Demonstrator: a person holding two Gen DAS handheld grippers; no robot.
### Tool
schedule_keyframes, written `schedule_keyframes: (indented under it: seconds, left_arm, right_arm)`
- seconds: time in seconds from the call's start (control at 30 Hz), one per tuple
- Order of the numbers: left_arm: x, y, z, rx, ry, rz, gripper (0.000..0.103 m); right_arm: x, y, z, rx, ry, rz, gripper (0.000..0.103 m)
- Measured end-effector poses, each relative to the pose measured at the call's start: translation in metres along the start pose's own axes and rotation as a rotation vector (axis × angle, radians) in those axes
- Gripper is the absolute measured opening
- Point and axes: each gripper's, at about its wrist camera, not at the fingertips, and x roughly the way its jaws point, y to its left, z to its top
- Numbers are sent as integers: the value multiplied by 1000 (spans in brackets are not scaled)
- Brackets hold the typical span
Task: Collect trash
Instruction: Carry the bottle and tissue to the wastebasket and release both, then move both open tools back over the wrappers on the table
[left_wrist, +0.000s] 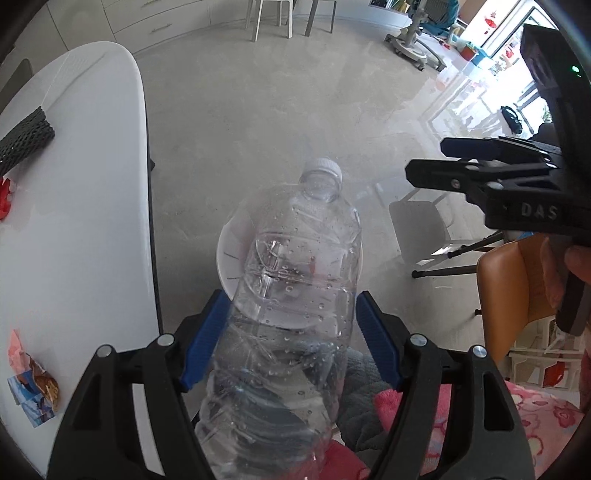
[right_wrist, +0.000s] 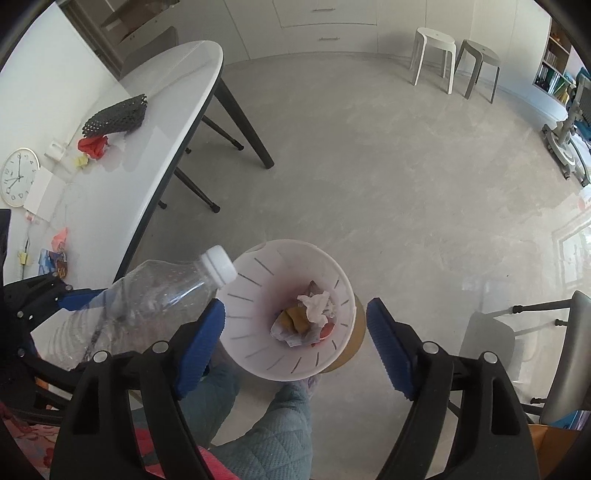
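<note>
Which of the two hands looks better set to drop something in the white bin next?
The left. Its gripper has the clear plastic bottle between its blue pads, cap pointing toward the white bin below. The right gripper hangs open and empty above the bin.

A white oval table (right_wrist: 159, 122) on dark slanted legs carries a black foam net sleeve (right_wrist: 114, 116), a crumpled red scrap (right_wrist: 94, 146) just beside it, a small yellow scrap (right_wrist: 81, 161), a white sheet of paper (right_wrist: 40, 194), a round clock (right_wrist: 18, 181) lying face up and, nearer the front edge, torn pink and blue wrappers (left_wrist: 31, 384). The grey floor (right_wrist: 388, 184) bears the table's legs, a white slotted bin (right_wrist: 258, 347) holding crumpled paper, a white stool (right_wrist: 434, 55) and a grey stool (right_wrist: 478, 64) side by side near the far cabinets.
</note>
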Motion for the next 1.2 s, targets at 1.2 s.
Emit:
schedule_keyframes:
  seconds: [1.2]
  left_arm:
    - [-144, 220, -159, -604, -268, 241, 95]
  right_arm:
    - [-21, 211, 55, -318, -63, 171, 100]
